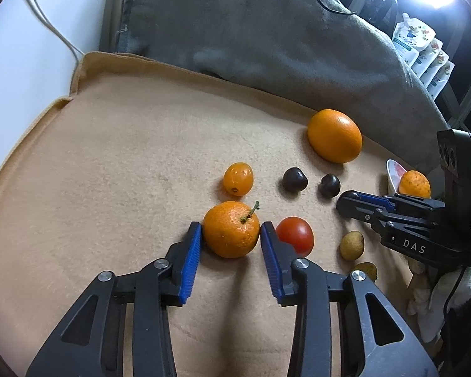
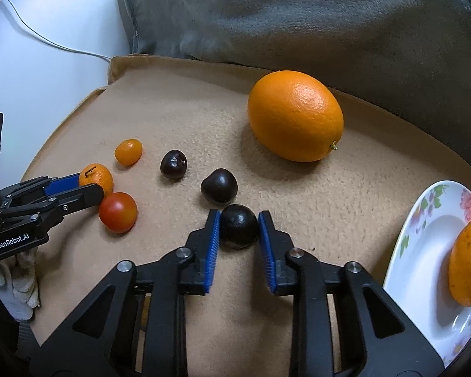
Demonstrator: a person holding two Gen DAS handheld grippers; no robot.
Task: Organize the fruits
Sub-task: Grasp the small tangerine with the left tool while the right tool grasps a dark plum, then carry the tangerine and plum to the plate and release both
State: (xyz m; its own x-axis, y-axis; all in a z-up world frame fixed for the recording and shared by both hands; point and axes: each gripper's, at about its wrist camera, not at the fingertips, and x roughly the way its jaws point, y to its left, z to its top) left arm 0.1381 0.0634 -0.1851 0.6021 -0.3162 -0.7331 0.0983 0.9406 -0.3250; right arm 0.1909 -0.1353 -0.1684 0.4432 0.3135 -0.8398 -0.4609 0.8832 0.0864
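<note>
My left gripper (image 1: 230, 231) is shut on a stemmed mandarin (image 1: 231, 229) resting on the tan blanket (image 1: 110, 163); it also shows in the right wrist view (image 2: 96, 178). My right gripper (image 2: 238, 227) is shut on a dark cherry (image 2: 238, 231), low over the blanket. Two more dark cherries (image 2: 173, 164) (image 2: 219, 186) lie just ahead of it. A large orange (image 2: 295, 115) sits at the back right. A small kumquat (image 1: 238, 178) and a red tomato (image 1: 295, 235) lie near the mandarin. A flowered white plate (image 2: 424, 251) at the right holds another orange fruit (image 2: 469, 260).
A grey cushion (image 1: 251, 31) borders the blanket at the back. Two small yellowish fruits (image 1: 351, 245) (image 1: 366, 270) lie right of the tomato. A white wall with a cable (image 1: 47, 25) is at the left. Pouches (image 1: 420, 53) stand at the far right.
</note>
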